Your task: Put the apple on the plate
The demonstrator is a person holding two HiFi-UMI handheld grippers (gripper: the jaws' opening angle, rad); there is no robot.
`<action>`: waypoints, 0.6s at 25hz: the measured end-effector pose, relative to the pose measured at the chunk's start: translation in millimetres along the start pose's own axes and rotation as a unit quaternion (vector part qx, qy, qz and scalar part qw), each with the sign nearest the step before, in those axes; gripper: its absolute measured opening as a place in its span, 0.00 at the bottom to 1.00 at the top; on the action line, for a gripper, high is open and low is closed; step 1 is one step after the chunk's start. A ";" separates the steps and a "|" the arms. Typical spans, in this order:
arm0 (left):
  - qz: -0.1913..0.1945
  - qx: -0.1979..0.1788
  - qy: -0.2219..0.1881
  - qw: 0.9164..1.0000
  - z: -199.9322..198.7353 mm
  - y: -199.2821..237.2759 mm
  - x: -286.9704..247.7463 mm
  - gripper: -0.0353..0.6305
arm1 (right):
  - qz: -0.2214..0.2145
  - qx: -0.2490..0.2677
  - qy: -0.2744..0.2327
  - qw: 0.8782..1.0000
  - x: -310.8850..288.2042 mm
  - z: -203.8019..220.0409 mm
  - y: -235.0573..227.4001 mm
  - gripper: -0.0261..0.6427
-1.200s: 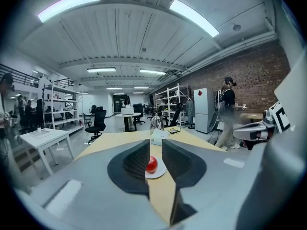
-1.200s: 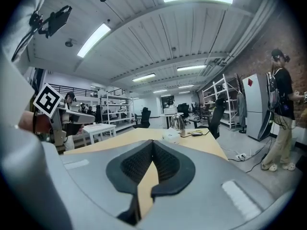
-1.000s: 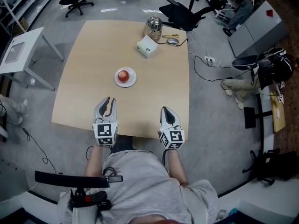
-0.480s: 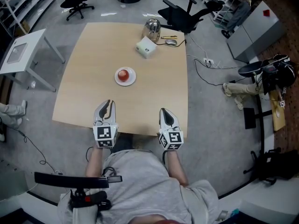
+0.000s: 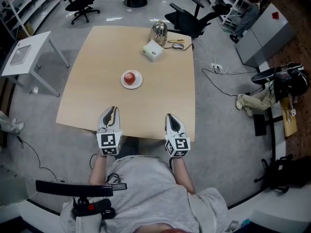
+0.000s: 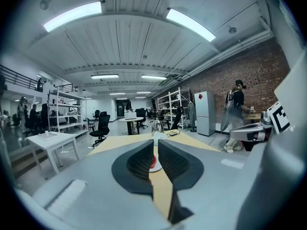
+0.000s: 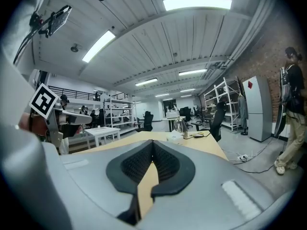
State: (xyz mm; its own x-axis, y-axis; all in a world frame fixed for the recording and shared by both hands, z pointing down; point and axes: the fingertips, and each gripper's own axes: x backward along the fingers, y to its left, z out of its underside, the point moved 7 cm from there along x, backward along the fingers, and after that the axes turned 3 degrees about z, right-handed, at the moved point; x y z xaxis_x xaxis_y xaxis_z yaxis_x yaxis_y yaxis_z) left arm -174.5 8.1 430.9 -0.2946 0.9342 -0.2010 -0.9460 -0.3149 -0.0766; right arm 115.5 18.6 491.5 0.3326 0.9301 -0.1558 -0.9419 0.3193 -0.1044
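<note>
A red apple [image 5: 129, 77] lies on a small white plate [image 5: 138, 84] in the middle of the tan table [image 5: 97, 57]. Both grippers hover over the table's near edge, well short of the plate. My left gripper [image 5: 112, 109] points toward the plate; its jaws have just been closing and stand a narrow slit apart with nothing between them. Through that slit in the left gripper view [image 6: 156, 147] a sliver of plate and apple [image 6: 153, 162] shows. My right gripper [image 5: 169, 116] is shut and empty, its tips touching in the right gripper view [image 7: 152, 146].
At the table's far edge stand a white box [image 5: 152, 50], a shiny metal kettle [image 5: 159, 30] and a computer mouse [image 5: 178, 45]. Office chairs [image 5: 192, 14] sit beyond it. A white side table [image 5: 24, 57] stands left. A person [image 6: 235, 110] stands by the brick wall.
Both grippers have drawn back toward the table's near edge, away from the plate. The left jaws have narrowed from clearly apart to a thin slit. The apple and plate have not moved.
</note>
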 end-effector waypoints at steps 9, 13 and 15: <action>0.004 -0.008 -0.014 1.000 1.4 -8.9 14.8 0.10 | -0.003 -0.001 -0.010 1.000 15.7 -4.5 9.1 0.05; 0.002 -0.006 -0.015 1.000 3.0 -10.4 19.7 0.08 | -0.004 0.001 -0.015 1.000 18.9 -5.2 9.8 0.05; 0.002 -0.001 -0.014 1.000 1.9 -10.7 22.4 0.08 | -0.007 0.001 -0.016 1.000 20.3 -6.0 10.5 0.05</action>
State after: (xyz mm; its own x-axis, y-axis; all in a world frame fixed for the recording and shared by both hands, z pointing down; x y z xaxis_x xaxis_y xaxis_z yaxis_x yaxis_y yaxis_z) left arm -171.2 32.7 429.1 -0.3023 0.9373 -0.1736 -0.9444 -0.3192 -0.0785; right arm 112.7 39.8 481.3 0.3447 0.9308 -0.1219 -0.9370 0.3335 -0.1037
